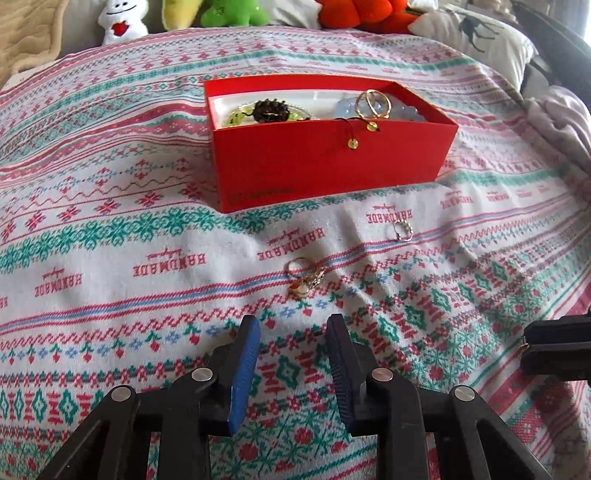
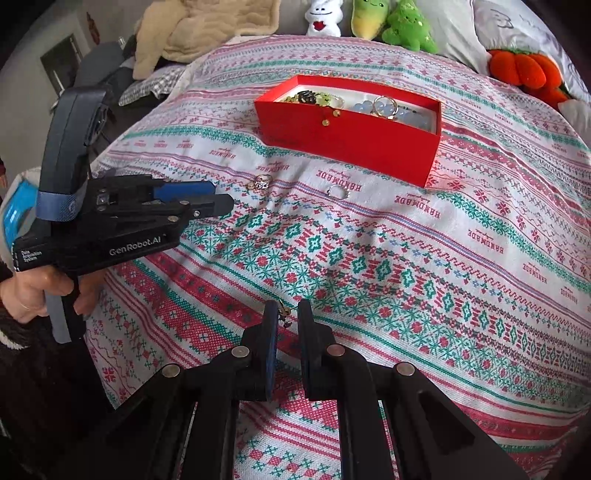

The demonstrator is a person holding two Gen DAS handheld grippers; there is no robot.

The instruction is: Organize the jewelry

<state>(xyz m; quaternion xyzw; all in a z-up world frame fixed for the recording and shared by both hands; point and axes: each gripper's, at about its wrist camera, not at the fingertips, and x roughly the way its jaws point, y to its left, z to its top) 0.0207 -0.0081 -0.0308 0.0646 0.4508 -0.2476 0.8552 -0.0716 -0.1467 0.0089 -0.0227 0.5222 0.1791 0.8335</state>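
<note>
A red box on the patterned cloth holds bead bracelets and gold hoops; a cord with yellow beads hangs over its front wall. In front of it lie a tangle of gold rings and a silver ring. My left gripper is open just short of the gold tangle, with nothing between its blue pads. In the right wrist view, my right gripper is shut on a small gold piece with a dark red bead, close above the cloth. The left gripper points toward the gold tangle.
Plush toys and an orange plush line the far edge of the cloth, beside a grey pillow. A beige blanket is piled at the back left. A person's hand grips the left tool's handle.
</note>
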